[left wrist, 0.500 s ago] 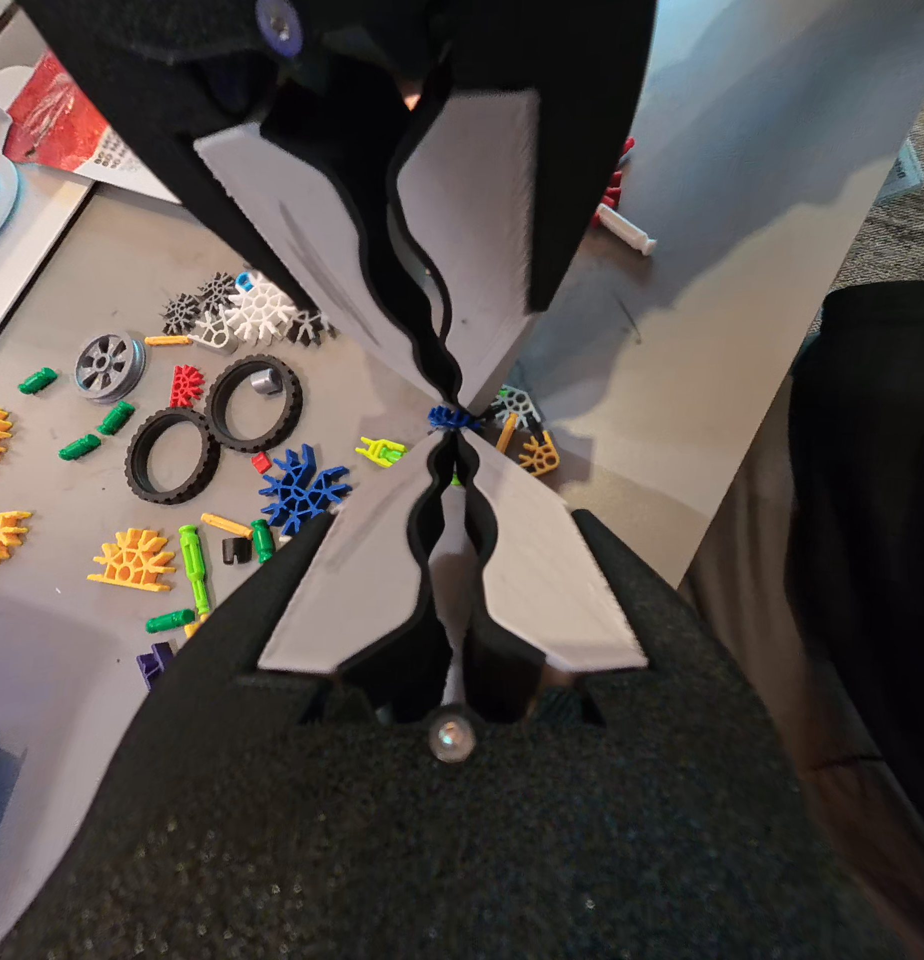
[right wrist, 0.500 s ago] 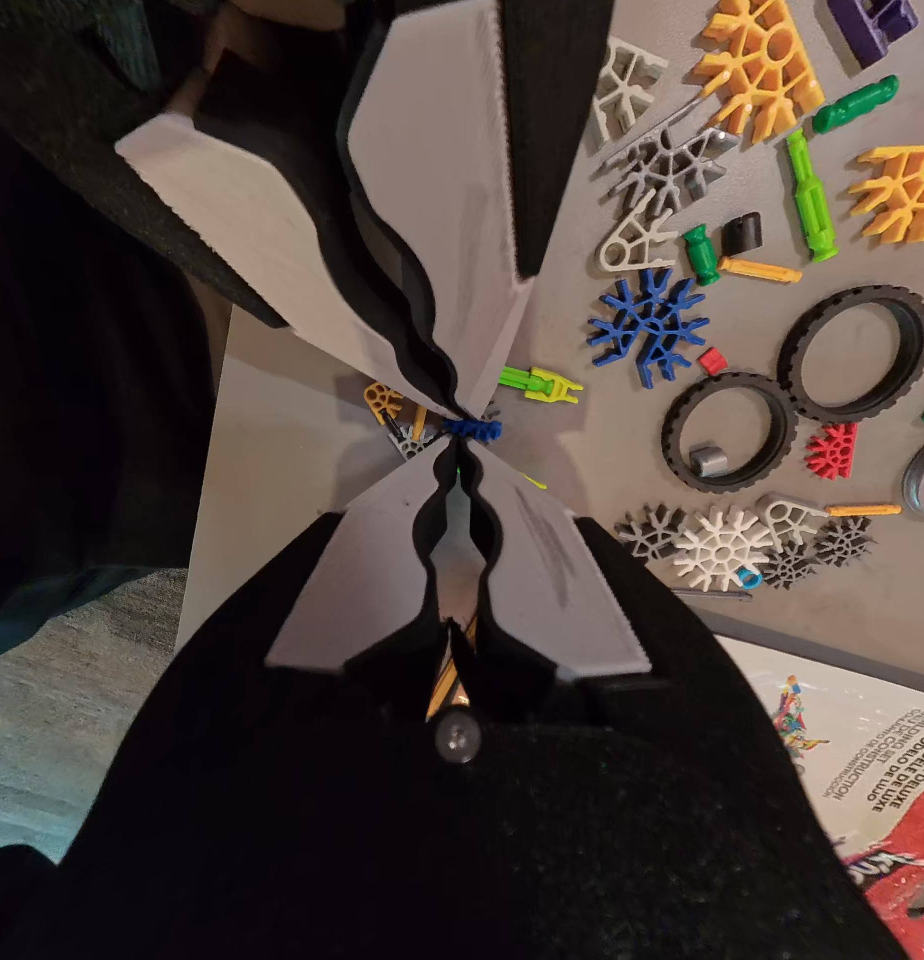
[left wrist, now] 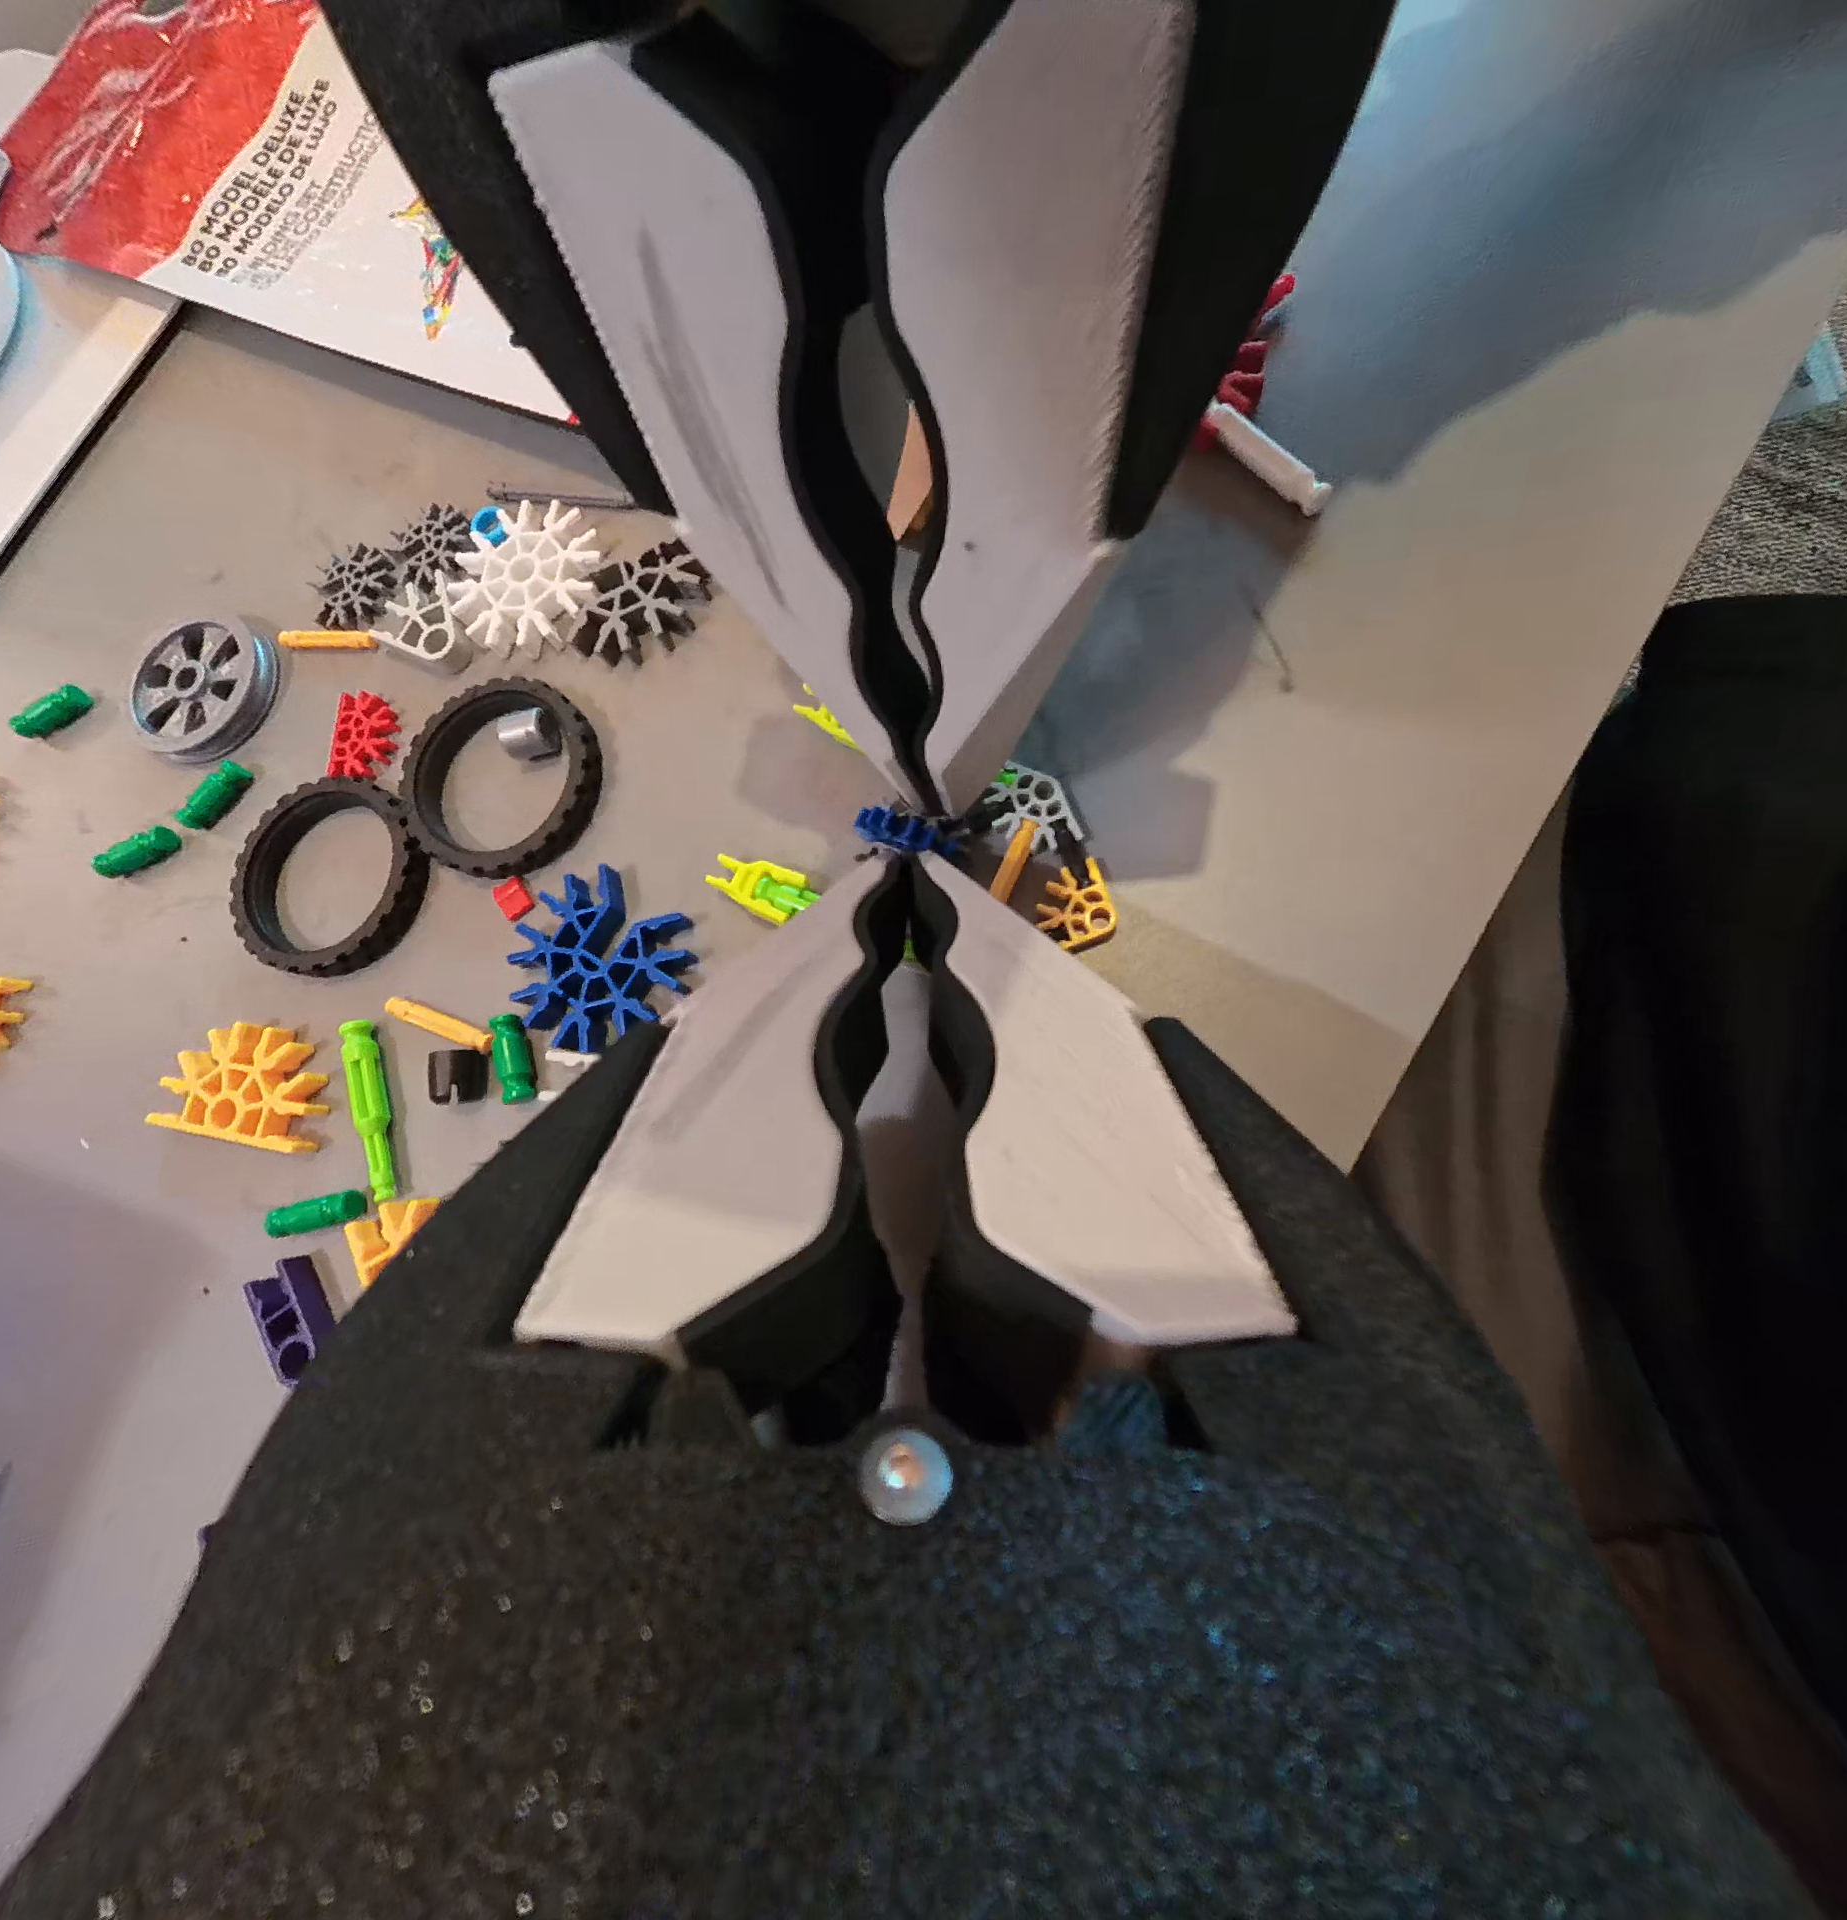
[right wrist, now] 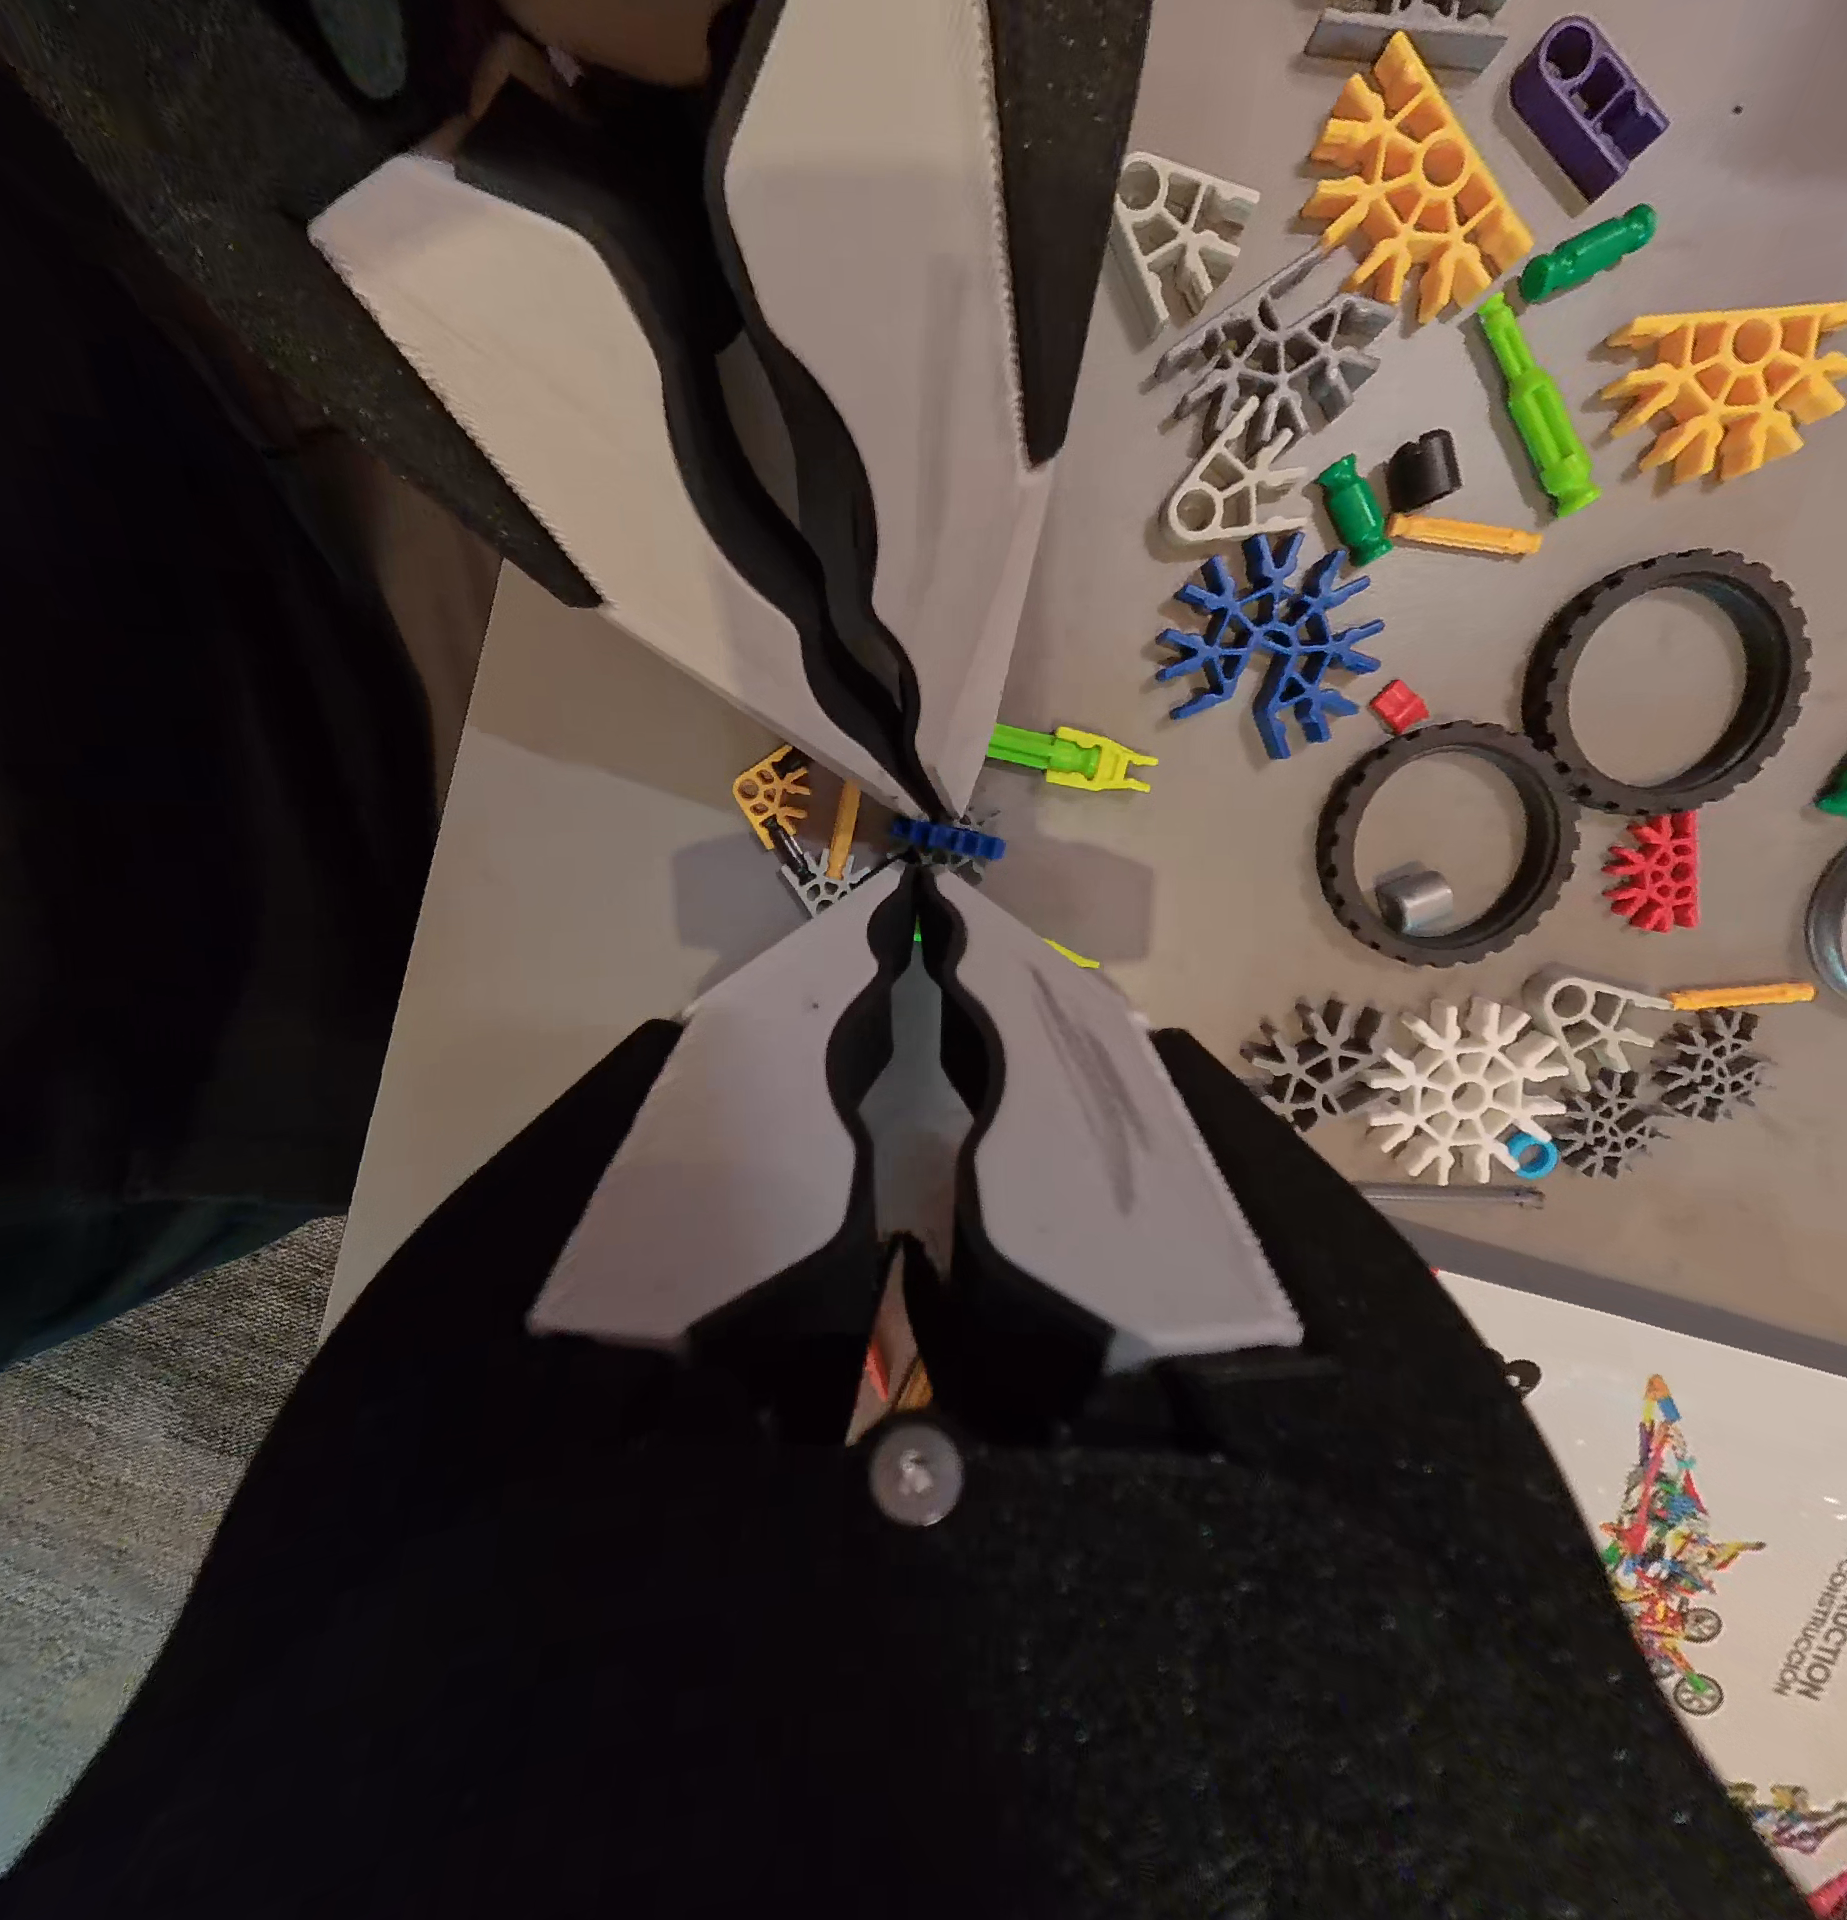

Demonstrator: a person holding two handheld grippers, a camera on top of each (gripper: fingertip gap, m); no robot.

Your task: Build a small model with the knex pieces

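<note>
Left gripper (left wrist: 903,871) clamped on small blue toothed connector (left wrist: 903,831), held up clear of grey table (left wrist: 275,499). Right gripper (right wrist: 914,868) pinched onto same piece from opposite side, tips meeting tip to tip, likely to steady it between both. Just beyond: lime clip (left wrist: 763,888), big blue snowflake connector (left wrist: 597,961). Farther out: two black tyres (left wrist: 420,821), white snowflake piece (left wrist: 524,587), red booklet (left wrist: 181,145).
</note>
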